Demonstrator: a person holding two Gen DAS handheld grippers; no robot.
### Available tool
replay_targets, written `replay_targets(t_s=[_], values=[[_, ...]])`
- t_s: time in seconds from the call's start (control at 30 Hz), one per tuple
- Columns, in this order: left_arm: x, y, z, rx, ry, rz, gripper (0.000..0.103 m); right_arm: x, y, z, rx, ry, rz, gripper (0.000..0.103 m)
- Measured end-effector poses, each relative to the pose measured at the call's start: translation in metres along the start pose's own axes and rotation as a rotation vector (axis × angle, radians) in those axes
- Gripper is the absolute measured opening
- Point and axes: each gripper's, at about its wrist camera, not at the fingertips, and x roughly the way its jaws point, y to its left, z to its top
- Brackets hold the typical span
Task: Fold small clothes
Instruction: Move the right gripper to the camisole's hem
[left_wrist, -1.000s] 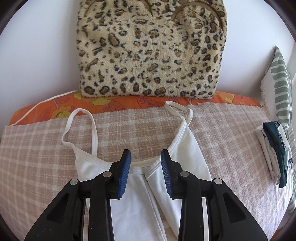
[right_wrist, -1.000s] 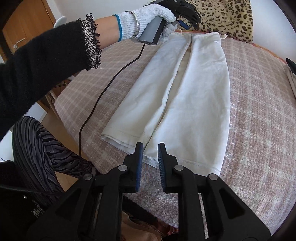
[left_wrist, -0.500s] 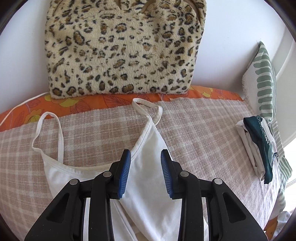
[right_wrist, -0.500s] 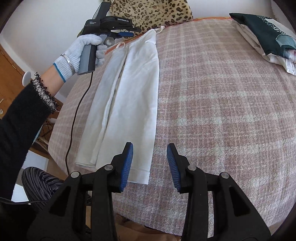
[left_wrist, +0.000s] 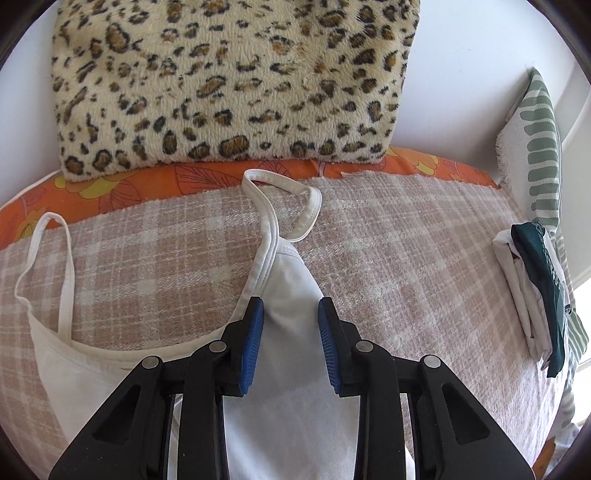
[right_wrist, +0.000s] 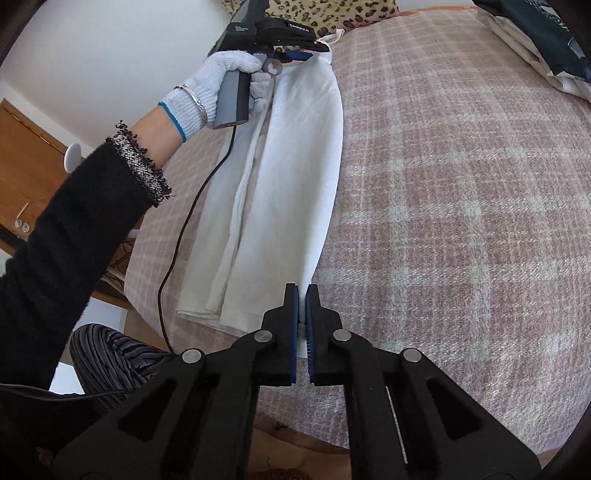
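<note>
A white strappy top (left_wrist: 92, 369) lies lengthwise on the plaid bed cover (left_wrist: 406, 258), its sides folded in. My left gripper (left_wrist: 291, 332) hovers low over the right shoulder part, just below the looped strap (left_wrist: 280, 188). Its blue pads straddle the cloth without pressing it, and the jaws are closing. In the right wrist view the top (right_wrist: 295, 166) runs away from me; my right gripper (right_wrist: 302, 295) is shut on the right corner of its hem, with white cloth pinched between the pads. The left gripper (right_wrist: 306, 51) shows there at the far end, in a gloved hand (right_wrist: 218, 85).
A leopard cushion (left_wrist: 229, 81) leans on the wall behind an orange floral sheet (left_wrist: 147, 184). Folded clothes (left_wrist: 532, 291) and a green-striped pillow (left_wrist: 539, 147) sit at the right edge. The left gripper's cable (right_wrist: 192, 221) hangs over the bed's near-left edge, by a striped trouser leg (right_wrist: 110, 362).
My left gripper moved right and lower, from the neckline's middle to the right shoulder. My right gripper rolled, shifted to the hem's right corner, opened and then shut on it.
</note>
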Motion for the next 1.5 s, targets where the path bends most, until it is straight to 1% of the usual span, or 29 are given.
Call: replay_targets(t_s=[0.07, 0.1, 0.13, 0.17, 0.23, 0.27, 0.37, 0.5, 0.57, 0.67, 0.73, 0.77, 0.8, 0.87, 0.93, 1.0, 1.07, 1.13, 1.17, 1.27, 1.3, 1.37, 1.4, 1.43, 1.47, 1.5], values=[[0.002, -0.002, -0.001, 0.018, -0.018, 0.008, 0.028, -0.011, 0.006, -0.002, -0.018, -0.029, 0.023, 0.004], [0.003, -0.002, 0.0, 0.014, -0.021, 0.009, 0.028, -0.011, 0.005, -0.004, -0.018, -0.026, 0.018, 0.004], [0.004, -0.002, 0.001, 0.004, -0.022, 0.006, 0.028, -0.006, 0.002, -0.004, -0.014, -0.015, -0.026, 0.004], [0.005, -0.001, 0.002, -0.001, -0.021, 0.006, 0.028, 0.001, -0.005, -0.005, 0.006, 0.016, -0.058, 0.004], [0.004, -0.001, 0.003, -0.005, -0.01, 0.003, 0.028, 0.015, -0.018, -0.007, 0.076, 0.1, -0.004, 0.004], [0.0, -0.001, 0.004, -0.005, -0.012, 0.003, 0.028, 0.015, -0.018, -0.008, 0.077, 0.093, 0.001, 0.005], [-0.026, 0.004, 0.008, -0.009, -0.056, 0.004, 0.028, 0.011, -0.011, -0.005, 0.038, 0.085, -0.035, 0.006], [-0.082, 0.018, 0.006, -0.04, -0.122, -0.025, 0.028, 0.01, -0.004, -0.002, 0.009, 0.079, -0.047, 0.006], [-0.112, 0.02, -0.004, -0.01, -0.147, 0.0, 0.028, 0.005, -0.001, -0.002, -0.009, 0.062, -0.056, 0.008], [-0.152, 0.025, -0.03, 0.021, -0.152, 0.005, 0.029, -0.001, -0.003, 0.0, -0.03, 0.049, -0.068, 0.01], [-0.174, 0.029, -0.053, 0.023, -0.133, -0.005, 0.029, 0.001, -0.003, 0.003, -0.041, 0.047, -0.08, 0.012], [-0.184, 0.03, -0.067, 0.022, -0.123, -0.007, 0.032, 0.001, -0.006, 0.002, -0.045, 0.046, -0.093, 0.012], [-0.193, 0.031, -0.082, 0.019, -0.111, -0.009, 0.032, 0.001, -0.006, 0.002, -0.048, 0.046, -0.1, 0.012], [-0.209, 0.032, -0.116, 0.01, -0.077, -0.038, 0.032, 0.001, -0.007, 0.001, -0.058, 0.04, -0.107, 0.012], [-0.221, 0.028, -0.152, -0.004, -0.037, -0.06, 0.032, 0.0, -0.002, 0.0, -0.082, 0.022, -0.138, 0.012], [-0.223, 0.022, -0.189, -0.013, 0.003, -0.064, 0.036, -0.003, 0.005, -0.002, -0.118, 0.001, -0.17, 0.013], [-0.223, 0.017, -0.226, -0.038, 0.056, -0.09, 0.037, -0.004, 0.007, -0.003, -0.12, -0.002, -0.176, 0.02], [-0.221, 0.012, -0.257, -0.065, 0.103, -0.109, 0.037, -0.004, 0.005, -0.004, -0.108, 0.003, -0.166, 0.043], [-0.22, 0.01, -0.269, -0.079, 0.123, -0.122, 0.037, -0.004, 0.004, -0.005, -0.107, 0.002, -0.163, 0.044], [-0.218, 0.006, -0.295, -0.137, 0.157, -0.143, 0.038, -0.008, -0.001, -0.007, -0.095, -0.007, -0.175, 0.044], [-0.218, 0.003, -0.301, -0.138, 0.154, -0.135, 0.038, -0.009, -0.002, -0.007, -0.092, -0.022, -0.187, 0.044], [-0.218, -0.007, -0.31, -0.107, 0.142, -0.115, 0.038, -0.016, -0.001, -0.008, -0.109, -0.056, -0.196, 0.044], [-0.217, -0.011, -0.314, -0.097, 0.143, -0.111, 0.038, -0.019, 0.001, -0.007, -0.114, -0.074, -0.186, 0.044], [-0.218, -0.014, -0.317, -0.097, 0.136, -0.108, 0.04, -0.022, 0.002, -0.007, -0.116, -0.087, -0.163, 0.044], [-0.219, -0.016, -0.319, -0.096, 0.125, -0.108, 0.045, -0.024, 0.005, -0.006, -0.119, -0.097, -0.129, 0.044], [-0.219, -0.018, -0.319, -0.096, 0.125, -0.112, 0.047, -0.024, 0.008, -0.005, -0.128, -0.099, -0.107, 0.044]])
